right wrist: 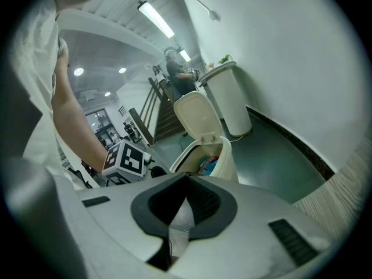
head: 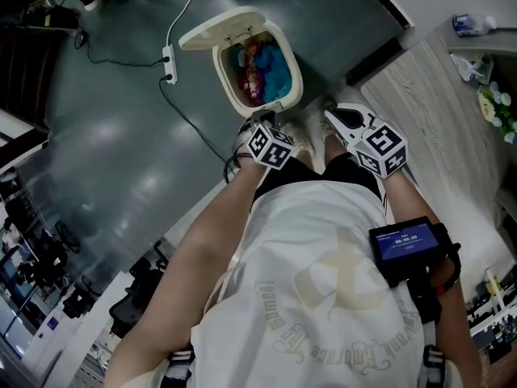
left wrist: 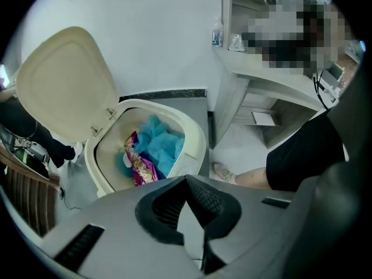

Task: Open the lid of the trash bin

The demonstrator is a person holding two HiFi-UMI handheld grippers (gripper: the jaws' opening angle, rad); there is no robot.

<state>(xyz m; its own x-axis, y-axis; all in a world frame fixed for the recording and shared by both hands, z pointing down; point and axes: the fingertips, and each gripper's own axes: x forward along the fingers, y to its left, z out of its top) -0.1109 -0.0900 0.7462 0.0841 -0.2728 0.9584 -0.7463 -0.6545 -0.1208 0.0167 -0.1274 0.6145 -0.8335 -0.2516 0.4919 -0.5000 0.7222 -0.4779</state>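
Observation:
The cream trash bin (head: 296, 71) stands on the dark floor with its lid (head: 220, 27) swung up and back. Blue crumpled material and a pink wrapper (head: 257, 69) lie inside. My left gripper (head: 260, 129) hangs just in front of the bin's near rim, shut and holding nothing. My right gripper (head: 349, 121) is to the right of the bin, also shut and holding nothing. In the left gripper view the open bin (left wrist: 196, 138) and raised lid (left wrist: 64, 83) sit beyond the jaws (left wrist: 186, 180). The right gripper view shows the bin (right wrist: 225, 156), its lid (right wrist: 197, 114) and the touching jaw tips (right wrist: 186, 178).
A white power strip (head: 168, 61) with cables lies on the floor left of the bin. A wood-grain counter (head: 436, 95) with a bottle (head: 472, 24) runs along the right. A taller white bin (right wrist: 232, 97) stands by the wall. The person's shoes (head: 311, 136) are near the bin.

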